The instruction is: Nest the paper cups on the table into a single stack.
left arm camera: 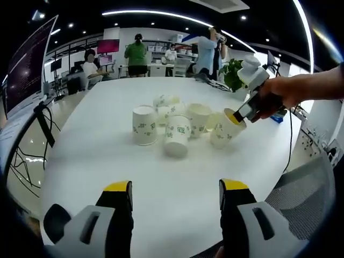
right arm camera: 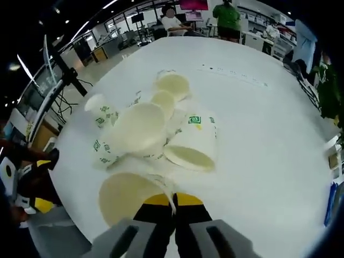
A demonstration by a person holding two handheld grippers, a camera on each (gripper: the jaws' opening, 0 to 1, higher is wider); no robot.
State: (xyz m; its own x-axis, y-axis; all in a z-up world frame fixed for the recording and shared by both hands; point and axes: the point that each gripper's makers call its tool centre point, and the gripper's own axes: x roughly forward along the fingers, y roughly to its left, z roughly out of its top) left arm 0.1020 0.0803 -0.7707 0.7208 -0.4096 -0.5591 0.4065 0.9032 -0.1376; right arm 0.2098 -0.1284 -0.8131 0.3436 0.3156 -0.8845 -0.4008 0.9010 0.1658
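**Six or so cups loose, none visibly nested yet**

Several paper cups [left arm camera: 177, 128] sit clustered at the centre of the left gripper view, on the white table [left arm camera: 107, 177], some upright, one upturned, none clearly stacked. The right gripper [right arm camera: 173, 201] is clenched on the rim of the nearest cup [right arm camera: 126, 204], low in the right gripper view; that cup stands at the cluster's right end in the left gripper view. The left gripper [left arm camera: 174, 188] hangs released at the frame's bottom, well apart from the cups. By my judgement the stacking is barely begun: nearly every cup remains to be nested.
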